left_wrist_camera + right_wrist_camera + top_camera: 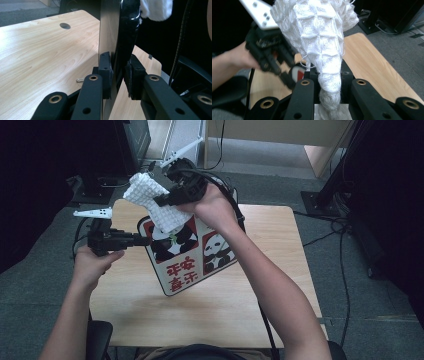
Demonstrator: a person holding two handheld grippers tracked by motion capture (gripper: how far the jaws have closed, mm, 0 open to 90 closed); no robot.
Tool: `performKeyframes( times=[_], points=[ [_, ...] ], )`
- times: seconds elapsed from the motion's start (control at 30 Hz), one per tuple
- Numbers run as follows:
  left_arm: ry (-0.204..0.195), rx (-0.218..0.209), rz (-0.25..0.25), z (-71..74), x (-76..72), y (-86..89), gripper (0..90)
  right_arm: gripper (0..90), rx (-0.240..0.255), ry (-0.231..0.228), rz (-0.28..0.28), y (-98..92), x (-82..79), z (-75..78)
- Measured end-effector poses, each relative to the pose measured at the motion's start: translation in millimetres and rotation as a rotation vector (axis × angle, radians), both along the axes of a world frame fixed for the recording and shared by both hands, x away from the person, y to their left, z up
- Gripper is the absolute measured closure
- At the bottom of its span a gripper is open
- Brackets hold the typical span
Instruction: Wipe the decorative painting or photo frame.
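A rectangular tray (pixel 182 255) with panda pictures and red characters is held tilted above the wooden table (pixel 260 290). My left gripper (pixel 142 240) is shut on its left edge; in the left gripper view my left gripper (pixel 119 75) has both pads on the thin black-rimmed tray (pixel 125 30). My right gripper (pixel 162 200) is shut on a white waffle-weave cloth (pixel 152 200) above the tray's top corner. In the right gripper view the cloth (pixel 319 37) bunches up from between the jaws of my right gripper (pixel 329 75).
Black equipment stands and cables (pixel 345 220) lie on the grey carpet around the table. A cable hole (pixel 65 25) and a small metal clip (pixel 80 80) are on the tabletop. A chair (pixel 97 340) sits at the near edge.
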State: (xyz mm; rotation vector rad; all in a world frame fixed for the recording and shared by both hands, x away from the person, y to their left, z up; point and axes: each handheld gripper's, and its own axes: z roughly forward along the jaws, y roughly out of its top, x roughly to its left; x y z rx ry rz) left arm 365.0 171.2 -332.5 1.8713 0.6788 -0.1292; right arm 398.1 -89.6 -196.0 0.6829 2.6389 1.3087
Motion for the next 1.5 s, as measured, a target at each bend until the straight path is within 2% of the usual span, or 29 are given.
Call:
performKeyframes(
  times=[0.1,0.2,0.37,0.67,0.87,0.93,1.03,1.17,1.23,1.5],
  points=[
    [-0.004,-0.003,0.004,-0.1,0.0,-0.4,77.1,79.4,0.005,0.012,-0.002,5.0,3.3,-2.4],
    [-0.012,-0.010,0.014,-0.5,-0.4,-0.6,77.0,79.4,-0.003,0.040,0.001,16.2,5.5,-12.3],
    [-0.012,-0.013,0.022,-0.4,-1.0,-0.7,77.1,79.3,-0.048,0.028,-0.013,22.7,6.1,-21.8],
    [-0.013,-0.014,0.020,-0.9,-1.1,-0.2,77.1,79.5,-0.013,0.054,-0.018,18.1,7.4,-28.5],
    [-0.014,-0.014,0.019,-1.1,-1.1,0.2,77.4,79.4,-0.015,0.050,-0.016,18.2,7.6,-28.9],
    [0.002,-0.019,0.018,-1.4,-0.9,0.8,77.3,79.4,-0.007,0.058,-0.018,16.8,9.1,-29.8],
    [0.002,-0.017,0.019,-1.4,-1.1,0.9,77.5,79.3,0.007,0.064,-0.024,12.8,11.6,-31.6],
    [0.001,-0.016,0.017,-1.5,-1.1,0.8,77.6,79.2,0.013,0.062,-0.032,9.3,11.9,-32.5],
    [0.003,-0.017,0.017,-1.8,-1.0,1.0,77.6,79.1,0.004,0.040,-0.036,7.0,11.6,-32.4],
    [0.001,-0.017,0.016,-2.0,-1.2,1.2,77.5,79.0,-0.002,0.034,-0.047,0.7,13.5,-32.1]
  ],
)
